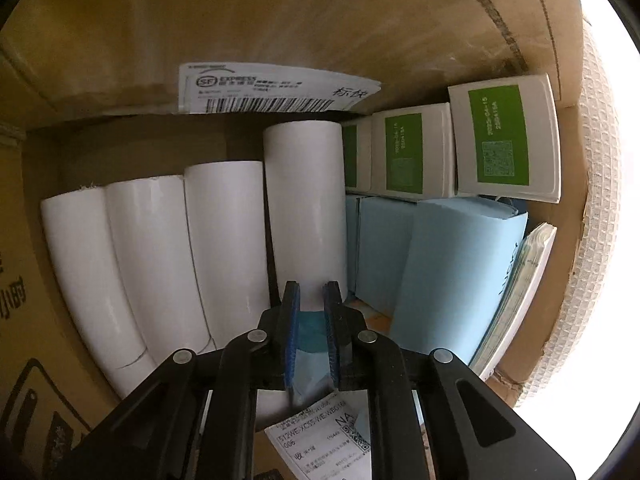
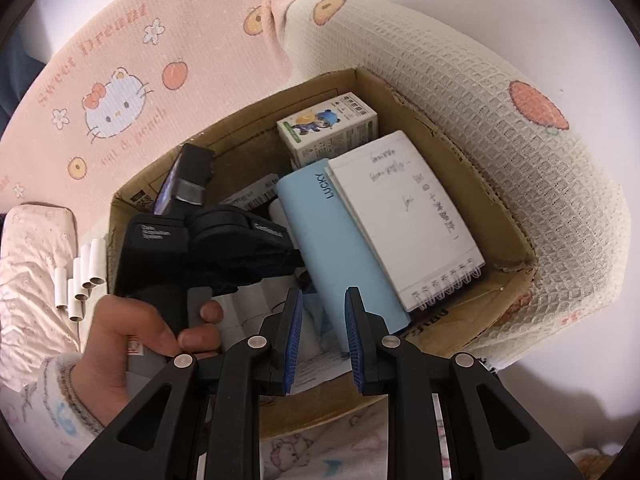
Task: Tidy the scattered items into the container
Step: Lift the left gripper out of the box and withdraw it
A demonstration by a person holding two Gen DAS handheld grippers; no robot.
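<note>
Rolls (image 1: 224, 240), 4 side by side at 9 o'clock in cardboard box (image 1: 280, 20), saving room. Left gripper (image 1: 311, 300) above them: narrow gap, grip unclear. Right gripper (image 2: 322, 312): fingers nearly together, empty.

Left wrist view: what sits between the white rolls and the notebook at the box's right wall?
Light blue boxes fill that stretch, between the white rolls and the notebook; green-labelled white boxes lie behind them.
</note>
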